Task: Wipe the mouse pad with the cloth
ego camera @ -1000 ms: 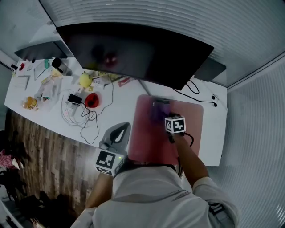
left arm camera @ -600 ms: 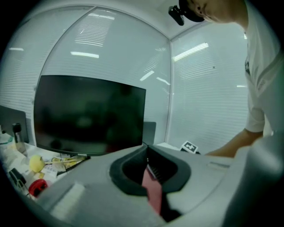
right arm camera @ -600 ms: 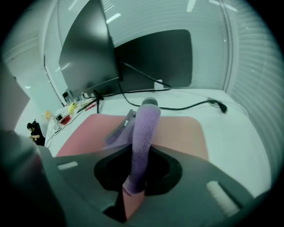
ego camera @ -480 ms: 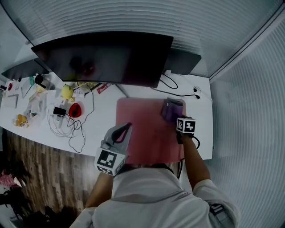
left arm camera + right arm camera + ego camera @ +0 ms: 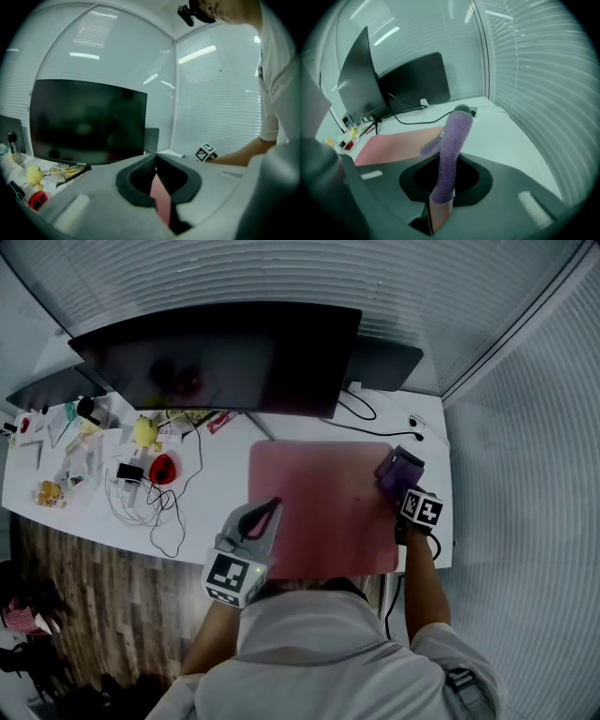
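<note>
Purple terry cloth (image 5: 397,472), one piece: clamped in the right gripper (image 5: 405,491), whose jaws are pressed together on its lower end; the free length stands forward out of the jaws, and its tip droops. Location: at the right edge of the pink rectangular mouse pad (image 5: 319,512), near the far right corner, partly over the white desk (image 5: 220,493). Contact with the pad surface: cannot tell.

Pink rectangular mouse pad, one piece: lies flat on the desk in front of the large black monitor (image 5: 216,357); surface bare, no mouse on it.

Left gripper (image 5: 270,507): jaw tips closed against each other, nothing held; poised over the pad's near left edge.

Other items: tangle of white cables (image 5: 155,507) and small clutter, well apart to the left; a black cable (image 5: 375,413) on the desk behind the pad's far right corner.

Step in hand, as judged: a stroke ending or turning at the right edge.

Handling notes for the stroke:
- keep the clamp firm, since the cloth is limp and will drag
- tilt the right gripper down so a broad fold lies on the pad, not only the tip
- sweep leftward in straight, overlapping passes, far side to near side
- rest the left gripper on the near left edge so the pad does not creep
- stop short of the black cable at the back
</note>
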`<move>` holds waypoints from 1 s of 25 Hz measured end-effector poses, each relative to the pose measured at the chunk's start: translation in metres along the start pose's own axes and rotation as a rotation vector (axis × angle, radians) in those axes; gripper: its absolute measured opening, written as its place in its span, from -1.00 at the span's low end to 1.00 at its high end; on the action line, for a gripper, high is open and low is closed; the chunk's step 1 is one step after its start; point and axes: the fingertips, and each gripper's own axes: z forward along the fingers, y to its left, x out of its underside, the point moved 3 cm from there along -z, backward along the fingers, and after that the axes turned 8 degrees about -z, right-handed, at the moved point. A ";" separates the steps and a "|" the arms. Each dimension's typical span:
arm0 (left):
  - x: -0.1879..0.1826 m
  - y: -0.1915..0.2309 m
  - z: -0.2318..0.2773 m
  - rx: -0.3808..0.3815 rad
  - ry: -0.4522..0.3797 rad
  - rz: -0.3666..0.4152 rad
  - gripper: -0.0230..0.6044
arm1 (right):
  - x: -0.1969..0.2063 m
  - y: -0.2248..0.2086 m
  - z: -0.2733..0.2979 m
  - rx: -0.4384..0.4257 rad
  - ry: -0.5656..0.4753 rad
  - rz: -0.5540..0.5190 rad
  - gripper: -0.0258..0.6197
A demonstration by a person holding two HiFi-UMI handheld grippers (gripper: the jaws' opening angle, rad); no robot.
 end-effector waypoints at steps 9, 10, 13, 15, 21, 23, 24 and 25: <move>-0.003 0.036 -0.062 -0.067 -0.034 -0.024 -0.92 | -0.023 0.194 -0.053 -0.390 -0.128 -0.086 -0.75; -0.003 0.041 -0.072 -0.081 -0.038 -0.029 -0.92 | -0.022 0.222 -0.053 -0.448 -0.115 -0.104 -0.75; 0.001 0.061 -0.107 -0.129 -0.040 -0.050 -0.92 | -0.014 0.303 -0.050 -0.585 -0.077 -0.174 -0.75; 0.006 0.075 -0.130 -0.167 -0.041 -0.063 -0.92 | -0.007 0.352 -0.044 -0.652 -0.054 -0.229 -0.75; 0.020 0.103 -0.182 -0.230 -0.049 -0.096 -0.92 | 0.036 0.455 -0.009 -0.793 0.098 -0.436 -0.75; 0.022 0.107 -0.188 -0.227 -0.051 -0.098 -0.92 | 0.054 0.458 0.009 -0.753 0.174 -0.491 -0.75; 0.022 0.108 -0.189 -0.223 -0.052 -0.099 -0.92 | 0.060 0.454 0.016 -0.720 0.199 -0.510 -0.75; 0.022 0.109 -0.189 -0.219 -0.053 -0.098 -0.92 | 0.063 0.448 0.021 -0.690 0.216 -0.517 -0.75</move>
